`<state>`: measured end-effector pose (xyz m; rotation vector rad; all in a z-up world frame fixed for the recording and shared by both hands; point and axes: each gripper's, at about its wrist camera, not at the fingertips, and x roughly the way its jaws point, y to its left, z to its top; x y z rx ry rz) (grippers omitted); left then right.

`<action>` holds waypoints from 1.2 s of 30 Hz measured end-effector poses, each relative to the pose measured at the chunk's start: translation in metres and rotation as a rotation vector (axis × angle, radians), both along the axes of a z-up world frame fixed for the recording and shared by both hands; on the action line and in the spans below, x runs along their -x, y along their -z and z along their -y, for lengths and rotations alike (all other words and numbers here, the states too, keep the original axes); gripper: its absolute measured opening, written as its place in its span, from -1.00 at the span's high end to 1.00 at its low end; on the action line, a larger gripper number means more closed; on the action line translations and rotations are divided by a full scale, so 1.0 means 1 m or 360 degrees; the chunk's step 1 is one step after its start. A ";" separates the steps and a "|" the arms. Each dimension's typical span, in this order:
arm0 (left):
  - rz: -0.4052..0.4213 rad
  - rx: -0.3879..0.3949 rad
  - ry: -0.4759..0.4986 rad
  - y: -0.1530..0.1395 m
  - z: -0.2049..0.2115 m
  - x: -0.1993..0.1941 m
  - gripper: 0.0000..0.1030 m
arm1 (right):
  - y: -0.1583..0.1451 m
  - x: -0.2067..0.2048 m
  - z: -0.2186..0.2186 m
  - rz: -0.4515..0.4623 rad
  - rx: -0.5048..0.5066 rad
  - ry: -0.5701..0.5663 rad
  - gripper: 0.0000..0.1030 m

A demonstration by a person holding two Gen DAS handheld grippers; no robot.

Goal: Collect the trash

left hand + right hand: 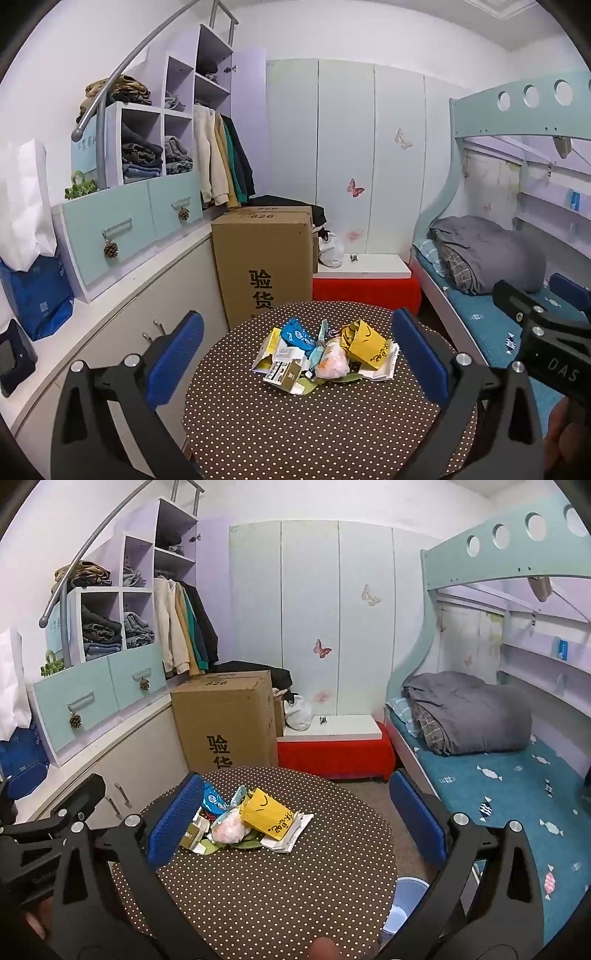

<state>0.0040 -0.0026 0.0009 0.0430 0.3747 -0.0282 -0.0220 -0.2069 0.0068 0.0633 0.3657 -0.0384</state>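
Observation:
A pile of trash [325, 356] lies on a round table [325, 435] with a brown polka-dot cloth: a yellow paper bag [365, 343], a blue wrapper [297, 334], a pink-white plastic bag [332, 363], small cartons and white paper. The pile also shows in the right wrist view [243, 821], on the table [266, 893]. My left gripper [299, 360] is open and empty, held above the table's near side. My right gripper [295, 821] is open and empty; its left finger [175, 821] hides the pile's left edge. The right gripper's body [543, 332] shows in the left wrist view.
A tall cardboard box [262, 266] and a red stool with a white top [364, 280] stand behind the table. A counter with drawers [122, 225] runs along the left. A bunk bed [491, 775] is on the right. A light blue bin [404, 904] sits below the table's right edge.

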 end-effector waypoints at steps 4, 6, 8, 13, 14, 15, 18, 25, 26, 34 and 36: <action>-0.0005 0.0015 0.0003 0.003 -0.001 -0.001 -0.92 | -0.003 0.000 0.000 -0.0013 -0.0010 -0.0003 -0.91; -0.0009 0.0021 -0.0002 0.005 -0.001 -0.002 -0.92 | -0.001 0.000 0.000 -0.0009 -0.0015 -0.0008 -0.91; -0.0015 0.0017 -0.0001 0.006 -0.002 -0.003 -0.92 | -0.002 0.000 0.001 -0.0011 -0.0019 -0.0011 -0.91; -0.0029 0.0010 -0.0008 0.012 -0.003 -0.005 -0.92 | 0.000 -0.003 0.004 -0.0020 -0.0033 -0.0027 -0.91; -0.0031 0.0012 -0.0010 0.013 -0.004 -0.006 -0.92 | 0.000 -0.004 0.004 -0.0022 -0.0033 -0.0028 -0.91; -0.0033 0.0014 -0.0012 0.013 -0.004 -0.006 -0.92 | 0.000 -0.004 0.005 -0.0022 -0.0032 -0.0030 -0.91; -0.0036 0.0021 -0.0014 0.013 -0.006 -0.008 -0.92 | 0.003 -0.005 0.005 -0.0023 -0.0031 -0.0030 -0.91; -0.0038 0.0025 -0.0005 0.014 -0.006 -0.009 -0.92 | 0.005 -0.008 0.006 -0.0030 -0.0030 -0.0025 -0.91; -0.0038 0.0028 -0.0004 0.014 -0.006 -0.010 -0.92 | 0.005 -0.009 0.006 -0.0033 -0.0030 -0.0025 -0.91; -0.0046 0.0027 0.0002 0.017 -0.003 -0.016 -0.92 | 0.010 -0.015 0.007 -0.0045 -0.0026 -0.0028 -0.91; -0.0051 0.0028 0.0000 0.018 -0.002 -0.018 -0.92 | 0.012 -0.017 0.007 -0.0053 -0.0025 -0.0030 -0.91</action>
